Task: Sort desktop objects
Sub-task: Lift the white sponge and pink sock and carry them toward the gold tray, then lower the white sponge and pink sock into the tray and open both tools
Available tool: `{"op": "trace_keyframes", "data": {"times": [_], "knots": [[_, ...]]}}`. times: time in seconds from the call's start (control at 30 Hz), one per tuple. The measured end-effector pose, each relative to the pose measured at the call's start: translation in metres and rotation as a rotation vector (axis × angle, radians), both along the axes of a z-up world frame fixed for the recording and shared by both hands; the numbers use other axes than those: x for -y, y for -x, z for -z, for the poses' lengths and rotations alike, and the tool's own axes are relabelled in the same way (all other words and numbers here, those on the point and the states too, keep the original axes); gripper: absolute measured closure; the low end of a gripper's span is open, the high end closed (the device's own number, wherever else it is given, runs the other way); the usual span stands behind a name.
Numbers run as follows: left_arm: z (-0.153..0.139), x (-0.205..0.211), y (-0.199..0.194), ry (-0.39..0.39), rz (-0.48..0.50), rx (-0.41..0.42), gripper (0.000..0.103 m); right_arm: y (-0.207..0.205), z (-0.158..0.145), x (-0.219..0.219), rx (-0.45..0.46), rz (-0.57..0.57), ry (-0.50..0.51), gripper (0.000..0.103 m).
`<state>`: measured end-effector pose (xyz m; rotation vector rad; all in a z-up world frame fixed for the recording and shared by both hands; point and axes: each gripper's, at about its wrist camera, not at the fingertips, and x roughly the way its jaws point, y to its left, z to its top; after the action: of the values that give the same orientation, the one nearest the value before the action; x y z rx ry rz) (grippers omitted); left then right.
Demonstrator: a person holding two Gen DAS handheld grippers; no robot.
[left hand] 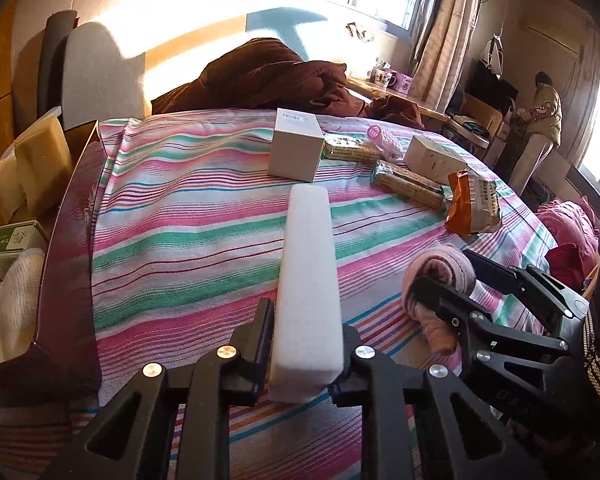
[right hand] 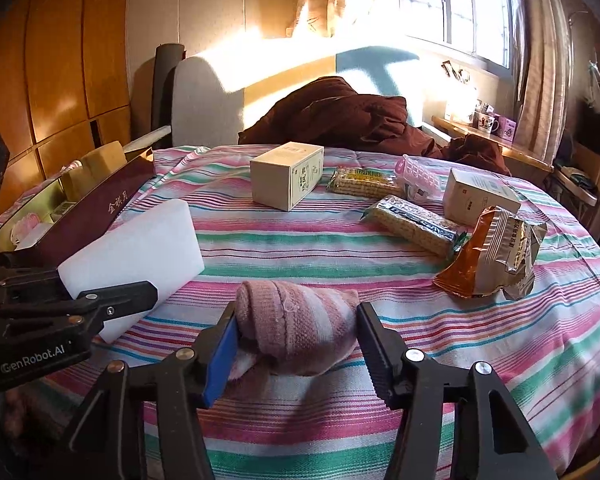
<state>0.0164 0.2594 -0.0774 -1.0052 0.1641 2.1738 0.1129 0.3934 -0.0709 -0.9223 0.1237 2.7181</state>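
My left gripper (left hand: pixel 306 320) is shut on the near end of a long white foam block (left hand: pixel 308 264), which points away over the striped bedspread (left hand: pixel 188 208). In the right wrist view that block (right hand: pixel 140 240) sticks out of the left gripper (right hand: pixel 76 284) at the left edge. My right gripper (right hand: pixel 296 312) is shut on a rolled pink sock (right hand: pixel 296 320) that rests on the bedspread (right hand: pixel 300 248); both fingers touch its sides. The left wrist view shows the sock (left hand: pixel 440 276) in the right gripper (left hand: pixel 446 270), just right of the block.
A dark red open box (left hand: pixel 72 216) (right hand: pixel 112 204) with items inside stands at the left. Farther back lie a white carton (right hand: pixel 286 174), two cracker packs (right hand: pixel 412 220), a pink plastic case (right hand: pixel 418 178), another carton (right hand: pixel 480 196) and an orange snack bag (right hand: pixel 496 256). A brown quilt (right hand: pixel 340 116) is heaped behind.
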Motion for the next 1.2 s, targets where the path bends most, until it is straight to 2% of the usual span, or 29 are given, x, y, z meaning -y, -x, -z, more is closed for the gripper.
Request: {"op": "trace_keyframes", "data": {"times": [0.2, 0.33, 0.6, 0.73, 0.97, 1.1, 1.2], "knots": [[-0.02, 0.015, -0.007, -0.026, -0.006, -0.041, 0.082, 0.005, -0.016, 0.009, -0.031, -0.034, 0.005, 0.046], [-0.037, 0.039, -0.005, -0.055, -0.041, -0.062, 0.082, 0.016, -0.033, 0.025, -0.061, -0.09, 0.005, 0.046], [-0.061, 0.114, 0.019, -0.099, -0.195, -0.091, 0.082, 0.067, -0.064, 0.089, -0.1, -0.313, 0.04, 0.046], [-0.067, 0.158, 0.046, -0.09, -0.301, -0.102, 0.082, 0.101, -0.076, 0.131, -0.093, -0.439, 0.054, 0.046], [-0.076, 0.216, 0.114, 0.007, -0.444, -0.128, 0.082, 0.181, -0.083, 0.191, -0.009, -0.568, 0.134, 0.046], [-0.072, 0.241, 0.16, 0.04, -0.497, -0.09, 0.082, 0.224, -0.076, 0.224, 0.059, -0.577, 0.127, 0.046], [-0.061, 0.254, 0.194, 0.049, -0.506, -0.01, 0.082, 0.254, -0.063, 0.237, 0.128, -0.565, 0.126, 0.046]]}}
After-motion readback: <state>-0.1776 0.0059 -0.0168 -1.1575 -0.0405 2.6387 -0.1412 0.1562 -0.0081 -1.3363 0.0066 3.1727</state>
